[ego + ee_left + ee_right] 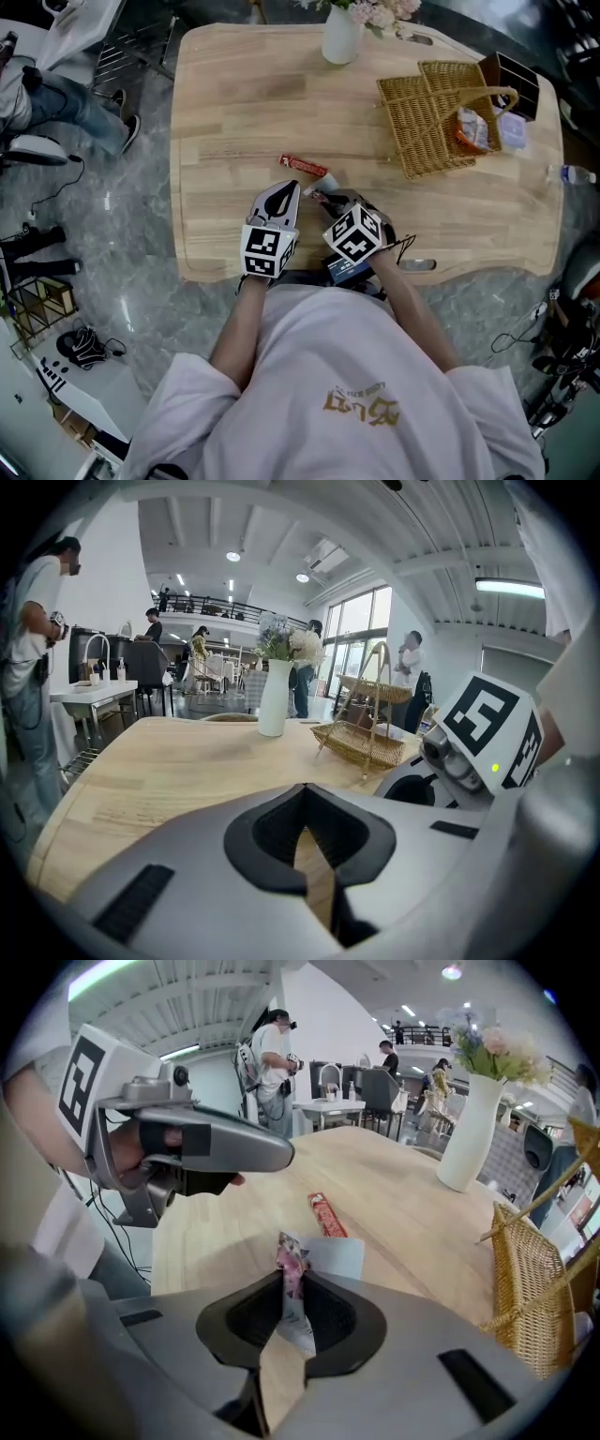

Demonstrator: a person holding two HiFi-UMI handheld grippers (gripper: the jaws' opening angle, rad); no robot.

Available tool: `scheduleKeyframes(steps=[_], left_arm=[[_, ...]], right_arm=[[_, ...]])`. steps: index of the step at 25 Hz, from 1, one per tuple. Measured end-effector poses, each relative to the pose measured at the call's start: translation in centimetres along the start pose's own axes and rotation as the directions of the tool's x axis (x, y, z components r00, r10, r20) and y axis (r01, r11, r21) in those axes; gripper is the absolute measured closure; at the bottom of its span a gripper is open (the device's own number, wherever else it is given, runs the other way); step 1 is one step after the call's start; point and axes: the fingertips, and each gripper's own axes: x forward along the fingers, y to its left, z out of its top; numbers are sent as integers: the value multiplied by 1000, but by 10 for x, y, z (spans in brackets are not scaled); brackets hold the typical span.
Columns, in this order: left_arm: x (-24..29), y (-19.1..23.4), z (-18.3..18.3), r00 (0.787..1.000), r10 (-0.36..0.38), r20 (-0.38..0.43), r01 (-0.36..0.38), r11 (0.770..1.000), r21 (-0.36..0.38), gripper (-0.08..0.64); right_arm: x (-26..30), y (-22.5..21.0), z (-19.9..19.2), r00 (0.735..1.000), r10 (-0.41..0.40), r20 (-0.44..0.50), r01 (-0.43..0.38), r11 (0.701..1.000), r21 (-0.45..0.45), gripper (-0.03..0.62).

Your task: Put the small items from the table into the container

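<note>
Here, the left tongs (302, 808) and the right tongs (292, 1279) are hanging side by side over the near edge of the desk (234, 122). The right tongs are tilting down and pinching a small pink packet (290, 1260), which only the right gripper view is showing clearly. The left tongs are pressed together, holding nothing. A red stick (305, 167) is lying just ahead. The basket (427, 131) is sitting well apart on the right.

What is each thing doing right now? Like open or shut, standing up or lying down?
Right gripper: fingers shut on the small packet.
Left gripper: fingers shut, nothing between them.
Red snack bar: lying flat on the table, untouched.
Wicker basket: open on top, packets already inside.
Vase: standing upright, flowers in it.
</note>
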Motion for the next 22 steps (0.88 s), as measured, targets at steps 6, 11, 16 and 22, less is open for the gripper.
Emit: scheduleKeyframes(steps=[6, 11, 16, 22], left_arm=[[-3, -2, 14, 1000, 7, 31, -7, 1000, -3, 560], [-4, -8, 30, 998, 6, 56, -7, 1000, 19, 560], [-6, -14, 51, 997, -2, 71, -2, 998, 59, 560], [-5, -22, 82, 993, -11, 121, -2, 995, 104, 560]], right_arm=[[-33, -5, 24, 994, -39, 107, 35, 999, 38, 517], [-61, -13, 39, 979, -89, 184, 77, 994, 72, 517], [-87, -19, 52, 960, -122, 251, 99, 990, 103, 517], [-121, -37, 68, 925, -181, 334, 142, 980, 137, 517]])
